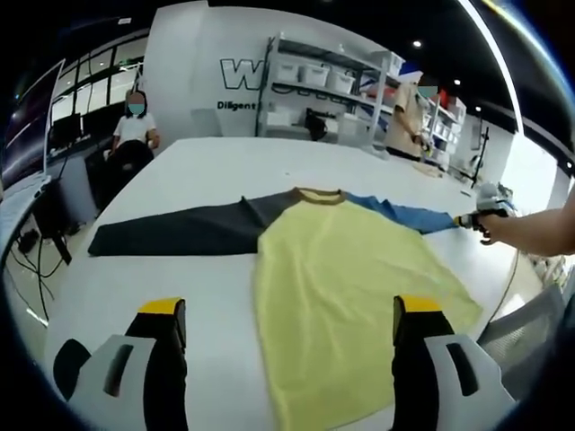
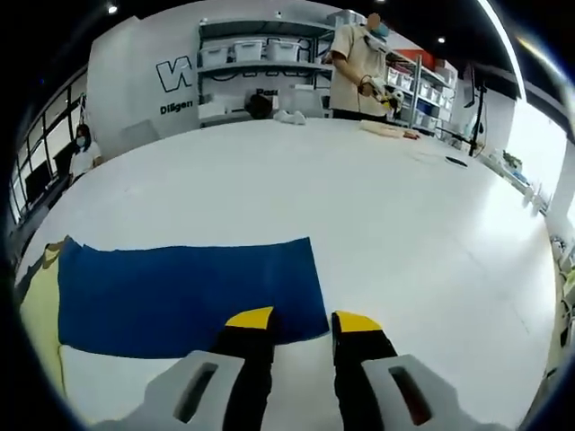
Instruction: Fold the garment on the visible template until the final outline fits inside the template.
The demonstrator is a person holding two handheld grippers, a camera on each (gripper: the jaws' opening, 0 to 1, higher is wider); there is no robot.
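A long-sleeved shirt lies flat on the white table point(image 1: 216, 162). It has a yellow body point(image 1: 341, 287), a brown collar point(image 1: 319, 195), a dark grey sleeve point(image 1: 171, 231) stretched to the left and a blue sleeve point(image 1: 400, 213) stretched to the right. My left gripper point(image 1: 290, 310) is open wide over the yellow body, near its hem. In the right gripper view, my right gripper point(image 2: 303, 321) is open at the cuff end of the blue sleeve point(image 2: 180, 296), with one fingertip point(image 2: 250, 319) over the cloth. From the left gripper view, the right gripper point(image 1: 485, 211) sits at the sleeve's tip, on a person's arm.
A person point(image 1: 135, 126) sits beyond the far left table corner. Another person point(image 2: 359, 58) stands by shelves of bins point(image 2: 260, 49) at the back. Small items point(image 2: 386, 128) lie on the far side of the table. A grey chair point(image 1: 530, 328) stands off the right edge.
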